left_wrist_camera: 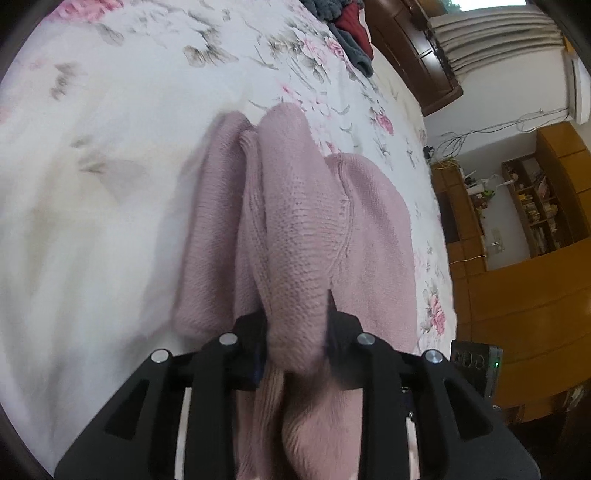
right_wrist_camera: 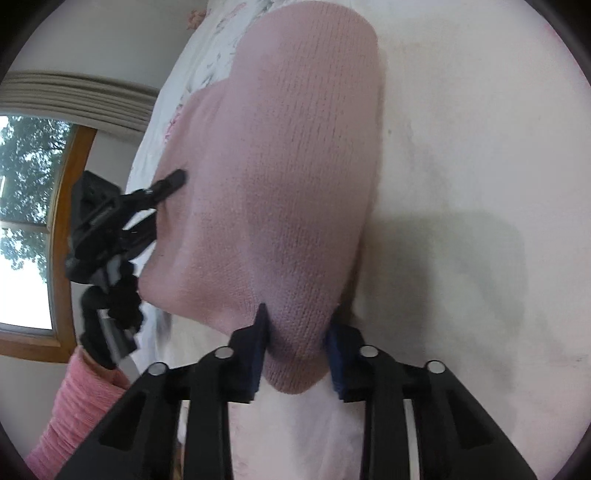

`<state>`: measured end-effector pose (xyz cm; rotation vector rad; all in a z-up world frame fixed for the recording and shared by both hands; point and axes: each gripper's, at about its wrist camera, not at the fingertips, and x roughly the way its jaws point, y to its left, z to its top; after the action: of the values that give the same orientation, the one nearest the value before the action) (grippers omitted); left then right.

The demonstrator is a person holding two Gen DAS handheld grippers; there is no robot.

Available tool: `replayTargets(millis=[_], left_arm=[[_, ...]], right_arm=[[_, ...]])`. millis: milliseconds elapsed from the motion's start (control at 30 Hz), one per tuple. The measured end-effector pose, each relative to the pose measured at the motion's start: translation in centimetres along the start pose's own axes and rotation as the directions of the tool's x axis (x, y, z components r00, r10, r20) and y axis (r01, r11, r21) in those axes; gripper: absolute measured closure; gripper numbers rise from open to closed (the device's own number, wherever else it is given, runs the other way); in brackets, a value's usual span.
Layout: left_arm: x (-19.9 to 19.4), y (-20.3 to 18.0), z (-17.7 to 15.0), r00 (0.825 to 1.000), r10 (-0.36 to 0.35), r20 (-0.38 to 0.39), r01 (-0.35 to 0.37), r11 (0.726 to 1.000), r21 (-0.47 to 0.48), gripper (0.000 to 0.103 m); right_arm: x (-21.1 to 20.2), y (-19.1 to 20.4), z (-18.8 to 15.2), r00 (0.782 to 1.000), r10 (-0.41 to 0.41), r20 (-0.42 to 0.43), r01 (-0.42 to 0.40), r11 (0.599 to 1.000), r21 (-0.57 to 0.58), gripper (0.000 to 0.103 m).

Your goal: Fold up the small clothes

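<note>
Pink knit sweater (left_wrist_camera: 303, 229) is lifted partly off the bed (left_wrist_camera: 110, 184), bunched in hanging folds, with both tongs gripping it.

Left tongs (left_wrist_camera: 295, 332) pinching a thick fold of the sweater; knit bulges between the two black fingers (left_wrist_camera: 341, 325) and spills back toward the camera. The rest of the garment drapes forward and down onto the floral bedsheet.

Right tongs (right_wrist_camera: 297, 343) also clamped on the sweater, gripping a rounded edge of the knit between blue-padded fingers (right_wrist_camera: 258, 339). Fabric stretches up and away from this grip, smooth side facing the camera.

In the right wrist view the left tongs (right_wrist_camera: 173, 182) show at the left edge of the garment, tips touching the knit. The hand behind them wears a black glove (right_wrist_camera: 107, 314), with a pink ribbed sleeve (right_wrist_camera: 77, 406) below it.

Bedsheet is white with pink and grey flowers. Dark grey and red clothes (left_wrist_camera: 347, 26) are piled at the far end of the bed, well apart from the sweater. Wooden shelves (left_wrist_camera: 535, 206) and a curtain (left_wrist_camera: 498, 33) stand beyond the bed; a window (right_wrist_camera: 26, 221) shows in the right wrist view.
</note>
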<state>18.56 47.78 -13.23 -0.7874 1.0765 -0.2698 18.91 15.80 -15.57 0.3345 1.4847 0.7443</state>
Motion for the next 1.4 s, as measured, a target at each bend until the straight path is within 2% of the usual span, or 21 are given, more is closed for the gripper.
replayTargets(millis=[100, 200, 233, 267, 300, 367, 467, 500, 533, 567, 600, 667, 733, 833, 933, 1067, 1133, 1200, 1233, 1267, 1400], left_arm=[[-2.2, -1.4, -1.2, 1.0, 0.013, 0.006, -0.013, 0.999, 0.04, 0.077], [-4.0, -2.7, -3.1, 1.0, -0.007, 0.005, 0.007, 0.999, 0.053, 0.064], [-4.3, -3.0, -3.7, 1.0, -0.016, 0.0, 0.016, 0.999, 0.049, 0.058], [-4.4, -3.2, -4.6, 1.0, -0.001, -0.015, 0.002, 0.999, 0.04, 0.055], [-4.3, -3.2, -5.2, 1.0, 0.003, -0.023, -0.002, 0.999, 0.037, 0.053], [-3.9, -3.3, -6.2, 0.999, 0.007, -0.049, -0.005, 1.0, 0.027, 0.049], [-2.7, -3.1, -7.2, 0.994, 0.062, -0.09, -0.06, 0.998, 0.025, 0.048], [-2.2, -2.9, -7.4, 0.992, 0.077, -0.097, -0.076, 0.997, 0.019, 0.049], [-2.0, -2.7, -7.5, 0.992, 0.071, -0.1, -0.07, 0.997, 0.012, 0.06], [-1.7, -2.4, -7.4, 0.992, 0.063, -0.109, -0.063, 0.998, 0.007, 0.073], [-1.4, -2.3, -7.3, 0.991, 0.066, -0.119, -0.066, 0.998, 0.001, 0.095], [-1.9, -2.0, -7.1, 0.993, 0.06, -0.097, -0.061, 0.998, -0.006, 0.095], [-2.9, -1.8, -6.9, 0.995, 0.068, -0.071, -0.068, 0.998, 0.004, 0.096], [-3.6, -0.5, -6.9, 0.995, 0.073, -0.065, -0.074, 0.997, -0.012, 0.097], [-2.3, 1.2, -7.7, 0.987, 0.134, -0.092, -0.134, 0.991, 0.006, 0.097], [-2.0, 1.6, -7.7, 0.99, 0.117, -0.083, -0.118, 0.993, -0.007, 0.096], [-2.2, 1.2, -7.6, 0.988, 0.127, -0.086, -0.127, 0.992, 0.009, 0.093], [-3.0, 0.8, -7.4, 0.987, 0.136, -0.084, -0.135, 0.991, 0.017, 0.088], [-3.5, 0.4, -7.3, 0.987, 0.14, -0.077, -0.138, 0.99, 0.021, 0.078], [-4.3, -0.1, -7.0, 0.988, 0.142, -0.058, -0.14, 0.99, 0.035, 0.076], [-6.1, -1.9, -5.1, 0.989, 0.148, 0.019, -0.149, 0.986, 0.073, 0.06]], right_arm=[[-0.9, -0.8, 0.0, 1.0, 0.002, 0.009, -0.002, 1.0, 0.011, 0.079], [-1.1, -0.8, -0.3, 1.0, 0.004, 0.006, -0.004, 1.0, 0.001, 0.073], [-1.2, -0.8, -0.5, 1.0, 0.004, 0.004, -0.004, 1.0, 0.002, 0.067], [-1.2, -0.6, -0.7, 1.0, 0.006, 0.002, -0.006, 1.0, 0.005, 0.06], [-1.1, -0.4, -0.8, 1.0, 0.014, 0.0, -0.014, 1.0, 0.009, 0.058], [-0.9, -0.4, -1.0, 1.0, 0.022, -0.007, -0.022, 1.0, 0.02, 0.057], [-0.2, -0.5, -1.1, 1.0, 0.021, -0.018, -0.02, 0.999, 0.048, 0.057], [-0.2, -0.8, -1.2, 0.999, 0.036, -0.024, -0.035, 0.997, 0.063, 0.057], [0.0, -0.8, -1.1, 0.999, 0.042, -0.026, -0.04, 0.997, 0.066, 0.057], [0.0, -0.6, -1.1, 0.999, 0.036, -0.028, -0.035, 0.998, 0.058, 0.064], [0.0, -0.2, -1.1, 0.999, 0.029, -0.029, -0.028, 0.999, 0.044, 0.069], [-0.5, 0.3, -1.2, 1.0, 0.013, -0.026, -0.013, 1.0, 0.014, 0.077], [-1.1, 1.1, -1.4, 1.0, 0.022, -0.013, -0.022, 1.0, -0.016, 0.079], [-1.2, 1.3, -1.7, 1.0, -0.004, -0.01, 0.004, 0.999, -0.044, 0.08], [0.1, 0.7, -2.1, 0.999, -0.028, -0.032, 0.027, 0.999, -0.036, 0.081], [0.8, -0.3, -2.4, 0.999, -0.029, -0.035, 0.028, 0.999, -0.019, 0.08], [0.6, 0.0, -2.3, 0.998, -0.039, -0.04, 0.038, 0.999, -0.033, 0.078], [0.2, 0.8, -2.3, 0.997, -0.065, -0.037, 0.062, 0.995, -0.074, 0.069], [-0.2, 1.0, -2.3, 0.997, -0.071, -0.032, 0.068, 0.995, -0.079, 0.061], [-0.8, 1.2, -2.3, 0.998, -0.062, -0.022, 0.06, 0.994, -0.086, 0.058], [-2.7, 1.2, -2.4, 0.999, -0.047, 0.025, 0.05, 0.994, -0.102, 0.057]])
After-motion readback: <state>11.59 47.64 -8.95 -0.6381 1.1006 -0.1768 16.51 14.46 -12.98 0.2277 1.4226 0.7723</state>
